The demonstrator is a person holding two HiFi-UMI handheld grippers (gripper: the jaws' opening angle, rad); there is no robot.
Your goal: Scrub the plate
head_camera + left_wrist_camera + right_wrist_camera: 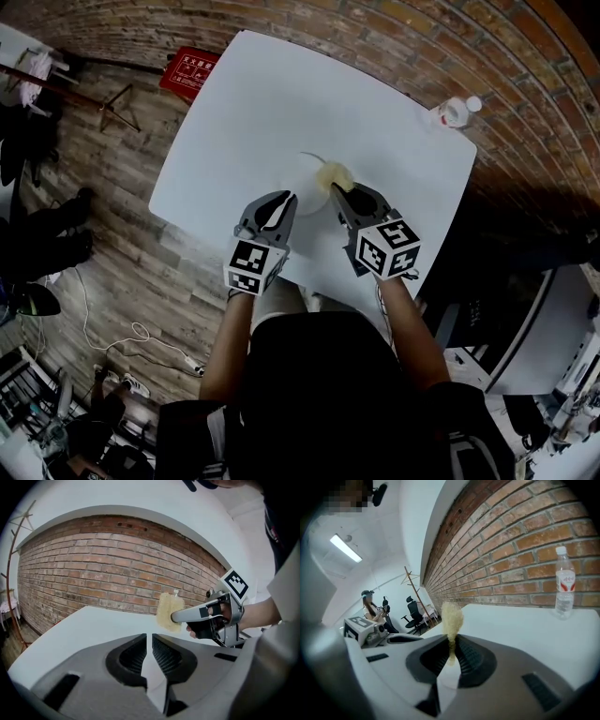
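A pale yellow sponge (pixel 336 175) (pixel 451 618) stands up between the jaws of my right gripper (pixel 337 192) (pixel 452 641), which is shut on it. In the left gripper view the sponge (pixel 168 611) and the right gripper (pixel 177 617) hang over the table to the right. A faint curved rim of a white plate (pixel 317 156) shows on the white table (pixel 253 103) just beyond the sponge; the rest of the plate blends into the tabletop. My left gripper (pixel 285 198) (pixel 149 638) is beside the right one, shut, with nothing seen between its pads.
A clear water bottle (pixel 455 112) (pixel 564 588) stands at the table's far right corner by the brick wall. On the floor to the left lie a red box (pixel 187 70) and a wooden coat rack (pixel 112 103). A person sits by office chairs (pixel 412 609) far off.
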